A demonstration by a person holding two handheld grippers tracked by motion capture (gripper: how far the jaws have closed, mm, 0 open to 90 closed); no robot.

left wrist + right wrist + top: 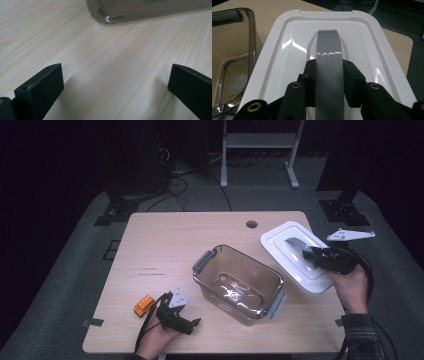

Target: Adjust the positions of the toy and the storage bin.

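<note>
A smoky clear plastic box (239, 282) with grey side latches stands in the middle of the table, and nothing shows inside it. Right of it is its white lid (287, 251), tilted out past the table's right edge. My right gripper (308, 254) is shut on the lid's grey handle (328, 47), with the black pads (310, 72) pressing its two sides. Whether the lid rests on the table I cannot tell. My left gripper (194, 322) lies near the front edge with its jaws wide open over bare wood (116, 75). The box's corner (110, 17) is just ahead of it.
A small orange toy car (144, 305) sits left of my left hand. The wooden table (165, 250) has a cable hole (251, 224) near its far edge. Beyond the table, a white metal stand (257, 142) and cables lie on the dark floor.
</note>
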